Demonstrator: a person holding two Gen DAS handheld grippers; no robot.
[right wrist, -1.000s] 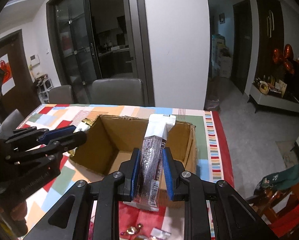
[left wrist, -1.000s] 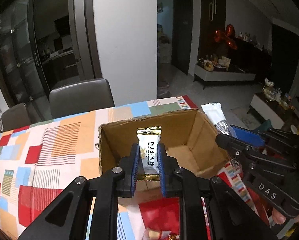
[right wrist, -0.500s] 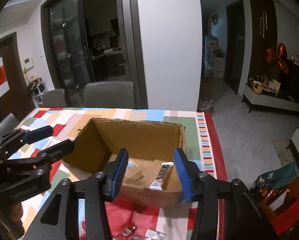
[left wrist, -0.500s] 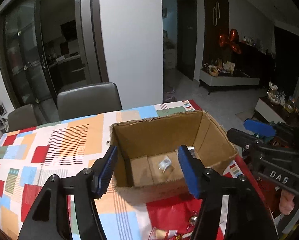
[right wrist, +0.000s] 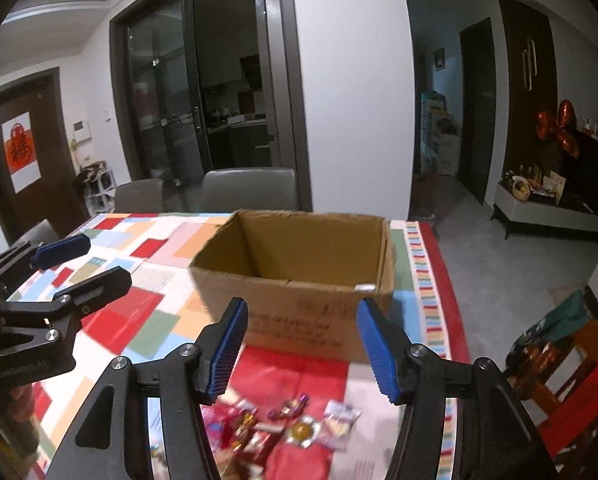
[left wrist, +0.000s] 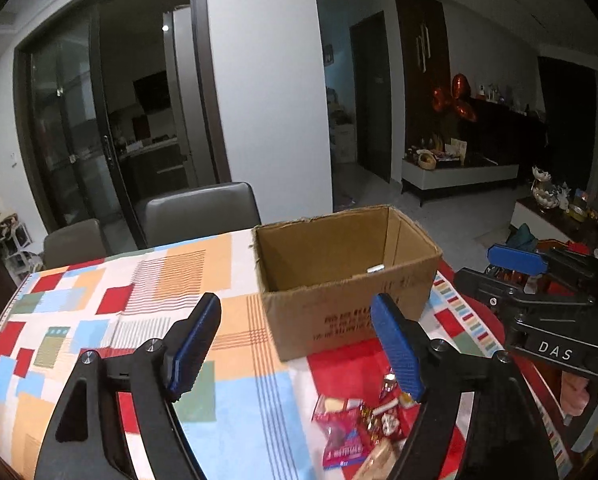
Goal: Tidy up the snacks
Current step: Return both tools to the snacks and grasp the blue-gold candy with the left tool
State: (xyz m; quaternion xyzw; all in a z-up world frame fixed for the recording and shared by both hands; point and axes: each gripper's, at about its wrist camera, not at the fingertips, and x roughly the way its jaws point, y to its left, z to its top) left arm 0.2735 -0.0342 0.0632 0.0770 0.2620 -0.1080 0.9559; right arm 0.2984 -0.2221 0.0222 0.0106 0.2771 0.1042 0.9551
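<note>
Both units are off the box right now. Left hand-held gripper (left wrist: 297,346): jaws apart and opening wider, nothing between the blue pads. Right hand-held gripper (right wrist: 301,350): same story, jaws spreading, empty.

Cardboard box (left wrist: 351,280) sits open-topped on the bench (left wrist: 111,308), which has a patchwork cloth of red, orange, blue and green blocks. The box is near the far right corner of the bench. Something small and pale shows at the bottom by the right wall (right wrist: 365,287); too small to identify.

Loose snacks (right wrist: 295,428) are piled on the red patch of cloth on the near side of the box, between it and the grippers. Mixed wrappers: a pink pack (left wrist: 341,438), a gold round candy (right wrist: 302,432), a purple twist-wrapped one (right wrist: 289,405), and a small silver packet (right wrist: 341,416). The rest is blurred.

Each gripper shows in the other's view: the right one off the right side of the box (left wrist: 539,300) with fingers wrapped on its handle (left wrist: 575,394), the left one over the left part of the bench (right wrist: 55,280).

Two grey chairs (left wrist: 199,212) stand at the far edge of the bench, with dark glass doors behind.
</note>
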